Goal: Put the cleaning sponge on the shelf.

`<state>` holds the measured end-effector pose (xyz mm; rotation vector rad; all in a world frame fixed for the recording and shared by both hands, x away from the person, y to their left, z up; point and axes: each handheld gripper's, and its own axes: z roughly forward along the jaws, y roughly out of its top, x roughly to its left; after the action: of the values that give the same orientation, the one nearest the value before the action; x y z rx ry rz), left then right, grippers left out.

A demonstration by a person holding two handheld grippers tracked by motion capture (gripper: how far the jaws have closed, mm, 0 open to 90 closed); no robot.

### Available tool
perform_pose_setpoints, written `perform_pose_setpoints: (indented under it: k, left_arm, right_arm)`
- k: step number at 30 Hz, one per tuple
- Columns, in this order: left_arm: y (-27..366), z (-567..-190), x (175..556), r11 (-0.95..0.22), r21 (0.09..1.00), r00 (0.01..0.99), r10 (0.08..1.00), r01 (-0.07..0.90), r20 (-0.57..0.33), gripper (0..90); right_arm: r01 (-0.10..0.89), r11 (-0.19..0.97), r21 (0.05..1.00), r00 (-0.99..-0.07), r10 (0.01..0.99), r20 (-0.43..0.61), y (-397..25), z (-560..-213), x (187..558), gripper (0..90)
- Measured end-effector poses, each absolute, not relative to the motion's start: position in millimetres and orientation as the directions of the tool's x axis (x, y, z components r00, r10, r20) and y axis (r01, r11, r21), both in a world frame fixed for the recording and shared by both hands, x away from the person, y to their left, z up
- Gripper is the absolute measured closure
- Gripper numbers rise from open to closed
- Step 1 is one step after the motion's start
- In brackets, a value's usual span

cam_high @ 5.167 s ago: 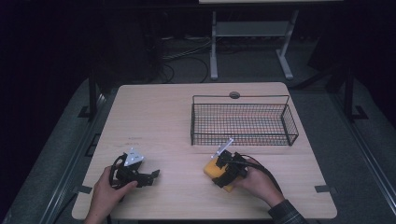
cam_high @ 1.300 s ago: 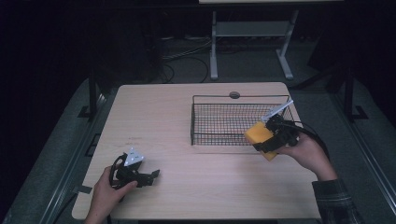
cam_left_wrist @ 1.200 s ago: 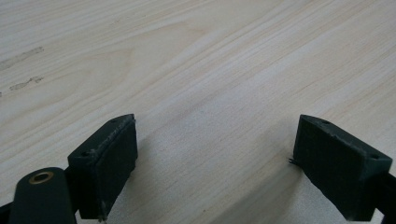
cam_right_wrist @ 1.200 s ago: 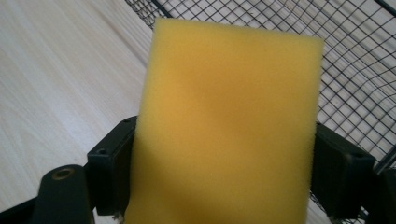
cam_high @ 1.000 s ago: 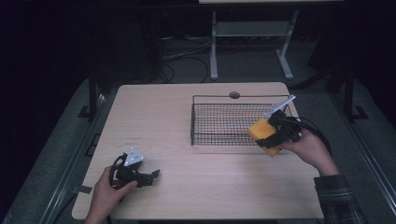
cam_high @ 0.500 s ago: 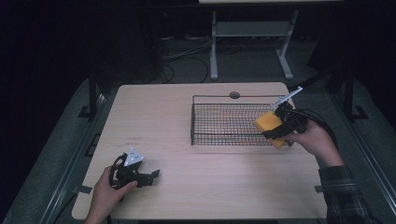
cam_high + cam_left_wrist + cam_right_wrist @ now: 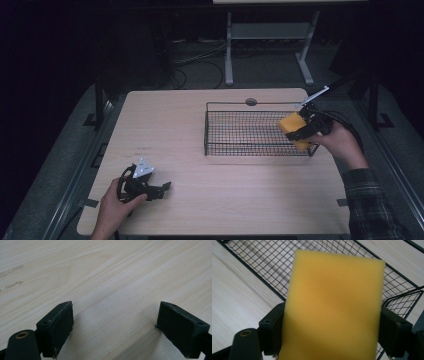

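While it sits clamped between the jaws of the right gripper (image 7: 303, 131), the yellow rectangular foam sponge (image 7: 332, 307) hangs at the right end of the black wire-mesh basket (image 7: 240, 132), over its near right corner. Long axis: running straight out from the jaws, toward the basket's interior. Left gripper (image 7: 161, 189): well left of the basket, resting low on the pale wooden bench (image 7: 175, 125), jaws spread, nothing between them.
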<state>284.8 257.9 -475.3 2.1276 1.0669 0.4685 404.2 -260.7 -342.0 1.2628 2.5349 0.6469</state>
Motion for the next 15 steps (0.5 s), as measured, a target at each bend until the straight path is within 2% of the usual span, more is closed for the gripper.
perform_pose_setpoints:
  k: [15]
  left_arm:
    - [258,-475,285,-0.415,0.724,0.595,0.803,0.55,0.009,12.9]
  right_arm:
    - [0.741,0.475,0.475,-0.538,0.843,-0.005,-270,-353,432,20.3]
